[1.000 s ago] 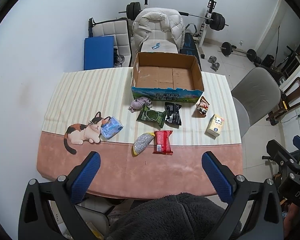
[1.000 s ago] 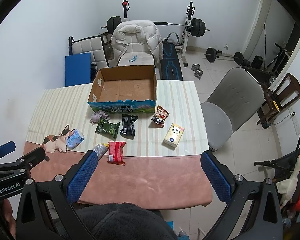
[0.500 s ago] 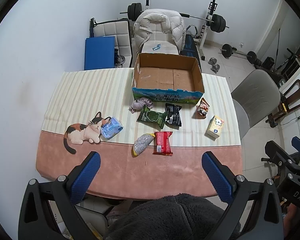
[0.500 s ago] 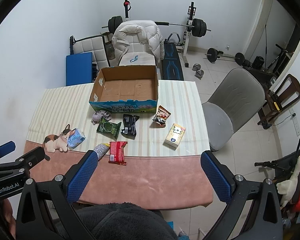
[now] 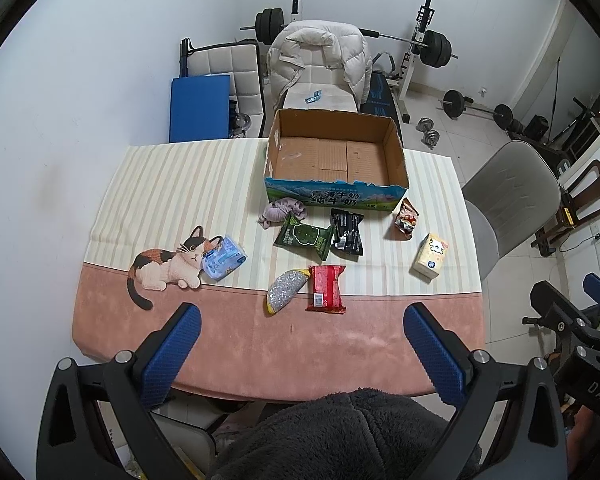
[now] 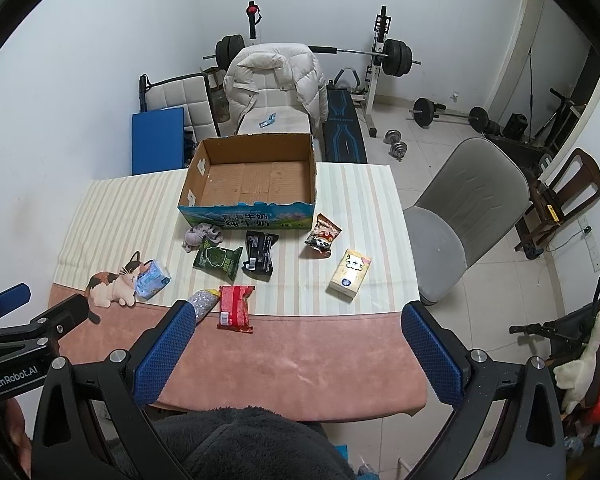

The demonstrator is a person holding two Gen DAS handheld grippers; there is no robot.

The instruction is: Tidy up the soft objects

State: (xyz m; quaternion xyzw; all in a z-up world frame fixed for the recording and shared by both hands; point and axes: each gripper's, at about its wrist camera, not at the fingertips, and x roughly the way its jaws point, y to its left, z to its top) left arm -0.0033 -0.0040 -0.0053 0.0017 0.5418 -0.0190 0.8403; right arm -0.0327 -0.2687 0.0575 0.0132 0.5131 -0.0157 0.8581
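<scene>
**Soft packets waiting before the empty carton**

We found the red snack packet (image 5: 326,288) in front of the cardboard box (image 5: 334,196), long axis pointing boxward. It lay ahead of our left gripper (image 5: 300,344), the nearer one; our right gripper (image 6: 298,342) also gaped, holding nothing.

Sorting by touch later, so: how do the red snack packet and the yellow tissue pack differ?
The red snack packet is flat and glossy; the yellow tissue pack is a thicker block. The packet lies near the pink band beside the silver scourer; the tissue pack sits further right, alone. Both lie outside the cardboard box.
</scene>
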